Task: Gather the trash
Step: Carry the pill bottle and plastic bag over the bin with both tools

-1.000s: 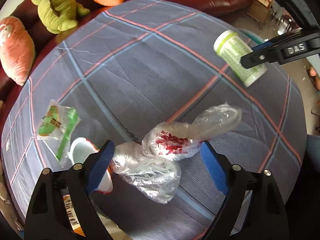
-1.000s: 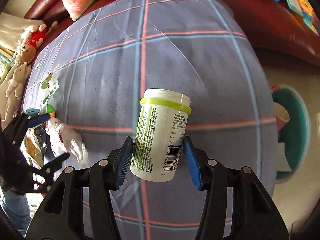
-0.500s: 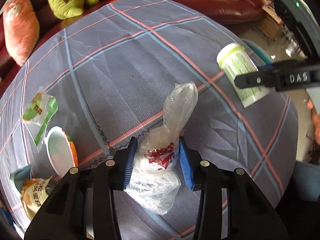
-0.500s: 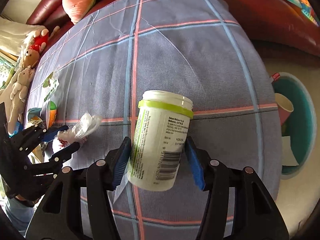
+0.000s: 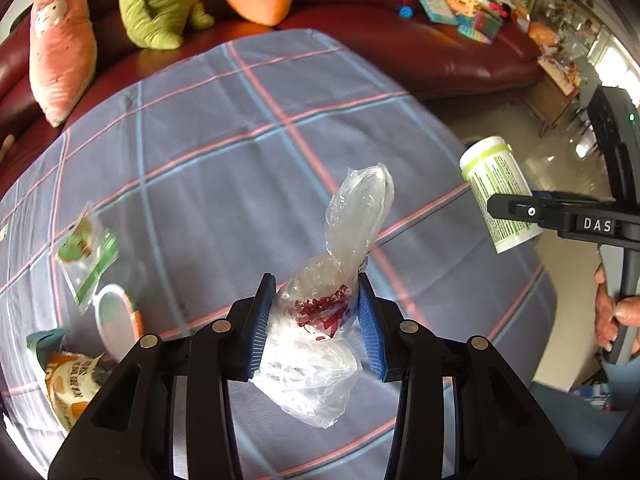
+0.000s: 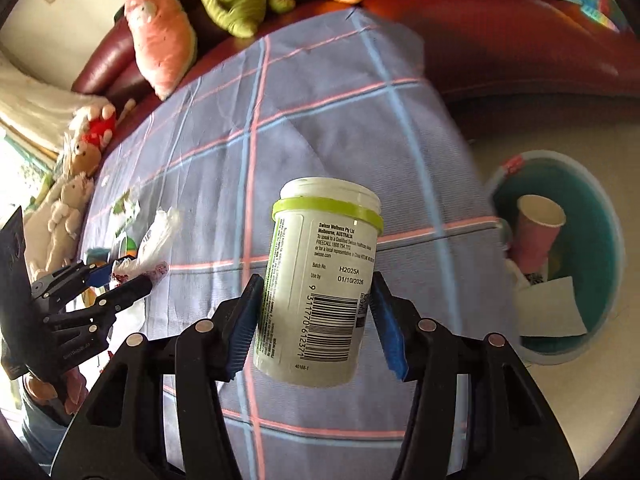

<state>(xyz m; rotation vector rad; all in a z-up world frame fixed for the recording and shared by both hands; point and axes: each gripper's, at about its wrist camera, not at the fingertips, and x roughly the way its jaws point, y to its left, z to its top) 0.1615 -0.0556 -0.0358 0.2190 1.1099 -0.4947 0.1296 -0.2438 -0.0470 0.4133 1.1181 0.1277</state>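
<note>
Jaws of the left gripper (image 5: 316, 312), having just closed from a wide stance, stand narrow, both blue pads pressed on a crumpled clear plastic bag (image 5: 320, 320) with red print, held clear above the plaid tablecloth (image 5: 224, 160); the bag's loose upper lobe stands up past the fingertips and its bulk hangs below them. Jaws of the right gripper (image 6: 316, 312) stand about half open, clamped on the sides of a white bottle (image 6: 320, 288) with a lime-green band, carried upright above the cloth's right edge. From left to right, the left wrist view alone shows the litter lying on the cloth: an orange snack packet (image 5: 68, 380) at the lower left, a white cup with an orange rim (image 5: 116, 316) on its side beside it, and a green-and-clear wrapper (image 5: 86, 252) just above. This view also shows the person's hand (image 5: 616, 316) on the right gripper's handle at the far right. The right wrist view alone shows a teal bin (image 6: 600, 280) on the floor just past the table's right edge, holding a pink paper cup (image 6: 536, 232) and white paper (image 6: 552, 308). Both views show plush toys (image 5: 64, 44) on the dark red sofa (image 5: 400, 40) behind the table.
</note>
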